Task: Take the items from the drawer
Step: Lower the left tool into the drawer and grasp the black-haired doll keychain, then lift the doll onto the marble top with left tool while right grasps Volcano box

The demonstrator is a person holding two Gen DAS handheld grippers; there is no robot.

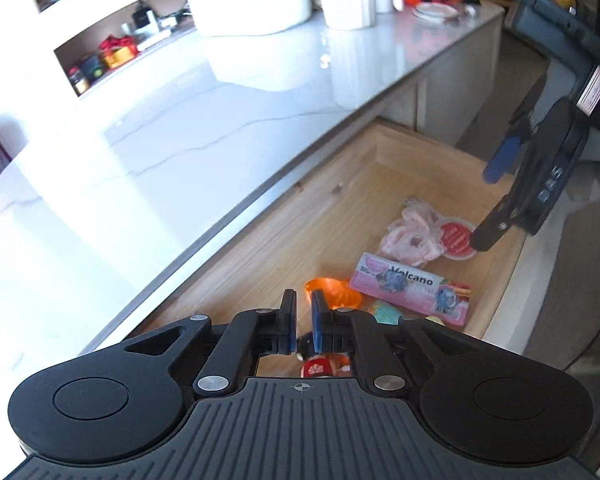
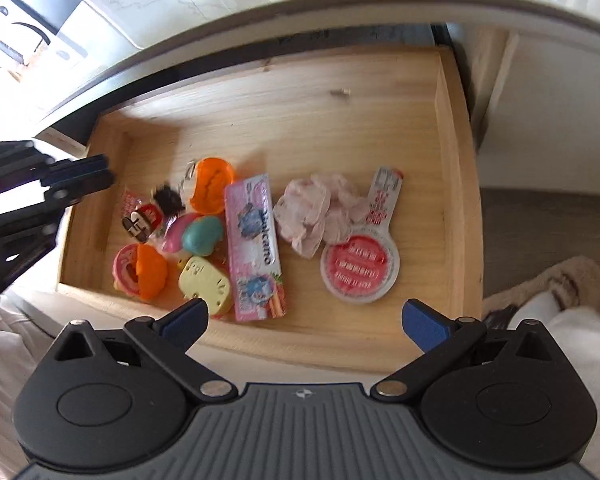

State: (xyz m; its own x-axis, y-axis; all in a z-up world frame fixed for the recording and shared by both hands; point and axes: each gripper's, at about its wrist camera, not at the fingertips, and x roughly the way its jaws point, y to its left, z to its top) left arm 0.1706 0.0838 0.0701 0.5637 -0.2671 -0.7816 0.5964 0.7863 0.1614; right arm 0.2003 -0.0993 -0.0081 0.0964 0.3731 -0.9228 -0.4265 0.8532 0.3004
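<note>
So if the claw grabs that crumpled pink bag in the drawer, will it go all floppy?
Probably yes. The crumpled pink bag looks like thin, wrinkled plastic lying slack on the drawer floor, so it would likely sag and hang. It looks light for its size. The round red-labelled tag seems attached, so it may dangle along.

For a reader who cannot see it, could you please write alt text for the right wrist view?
The open right gripper hangs over an open wooden drawer holding a pink Volcano box, a crumpled pink wrapper, a round red-and-white lid and a cluster of small colourful toys. The left gripper shows at the drawer's left edge.
</note>
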